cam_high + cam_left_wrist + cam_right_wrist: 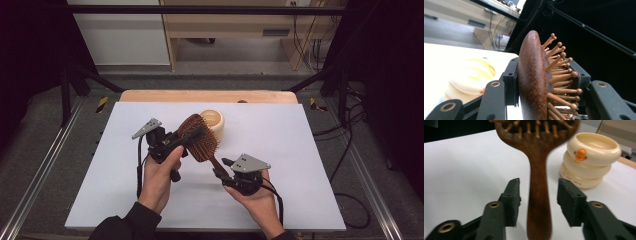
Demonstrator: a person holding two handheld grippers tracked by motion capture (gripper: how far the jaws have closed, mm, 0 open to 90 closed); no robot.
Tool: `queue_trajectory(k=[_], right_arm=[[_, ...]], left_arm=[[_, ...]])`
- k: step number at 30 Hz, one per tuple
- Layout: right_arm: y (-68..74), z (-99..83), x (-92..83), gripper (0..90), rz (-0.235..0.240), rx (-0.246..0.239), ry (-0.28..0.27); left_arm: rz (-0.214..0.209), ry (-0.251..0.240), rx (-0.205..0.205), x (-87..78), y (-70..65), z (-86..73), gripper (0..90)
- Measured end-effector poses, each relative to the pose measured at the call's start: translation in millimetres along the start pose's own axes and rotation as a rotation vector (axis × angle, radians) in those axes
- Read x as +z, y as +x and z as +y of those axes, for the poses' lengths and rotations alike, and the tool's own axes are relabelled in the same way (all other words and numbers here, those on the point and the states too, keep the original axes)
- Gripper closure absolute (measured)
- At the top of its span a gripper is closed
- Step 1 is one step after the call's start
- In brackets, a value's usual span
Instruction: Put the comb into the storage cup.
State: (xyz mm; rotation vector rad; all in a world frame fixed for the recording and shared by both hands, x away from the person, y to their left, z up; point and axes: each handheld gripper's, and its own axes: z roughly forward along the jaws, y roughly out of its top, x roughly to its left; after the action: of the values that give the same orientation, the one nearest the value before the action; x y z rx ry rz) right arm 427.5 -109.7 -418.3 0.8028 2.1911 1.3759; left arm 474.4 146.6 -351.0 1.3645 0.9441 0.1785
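Hairbrush [199, 138] hangs over mid-table near the cream pot [214, 121], head clamped back-to-bristles in the left gripper [192, 136], right gripper [220, 170] parted around the handle without touching; looks light, stiff wood, so I'd grab the handle, since bristles give.

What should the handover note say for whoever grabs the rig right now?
Left gripper: shut on the wooden hairbrush, fingers pressing the head from back and bristle side; brush is held up off the white table.
Right gripper: open. Fingers stand apart on either side of the brush handle without touching it.
Cream ribbed cup with an orange mark stands upright on the table beyond the brush, untouched.
Done: brush lifted, weight now carried by the left gripper alone.
Left: likely draw the right gripper clear, then set the brush where it belongs, perhaps in or beside the cup; destination cannot be told from here.
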Motion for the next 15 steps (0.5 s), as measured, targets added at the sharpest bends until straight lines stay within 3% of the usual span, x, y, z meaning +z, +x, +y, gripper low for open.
queue_trajectory(k=[5,9,11,15], right_arm=[[-8.6,-1.5,-6.6,37.0,-0.024,0.031,-0.048],[-16.5,-6.1,-5.9,40.1,-0.078,0.06,0.006],[-21.1,-7.4,-6.1,33.1,-0.062,0.094,0.004],[-23.8,-9.0,-5.3,18.3,-0.124,0.107,0.007]], left_arm=[[0.041,-0.021,0.033,-6.7,1.2,8.3,51.8],[0.065,-0.036,0.032,-10.3,3.2,13.6,51.8],[0.071,-0.04,0.028,-11.2,3.9,16.0,51.8],[0.074,-0.042,0.032,-12.9,3.7,20.9,51.7]])
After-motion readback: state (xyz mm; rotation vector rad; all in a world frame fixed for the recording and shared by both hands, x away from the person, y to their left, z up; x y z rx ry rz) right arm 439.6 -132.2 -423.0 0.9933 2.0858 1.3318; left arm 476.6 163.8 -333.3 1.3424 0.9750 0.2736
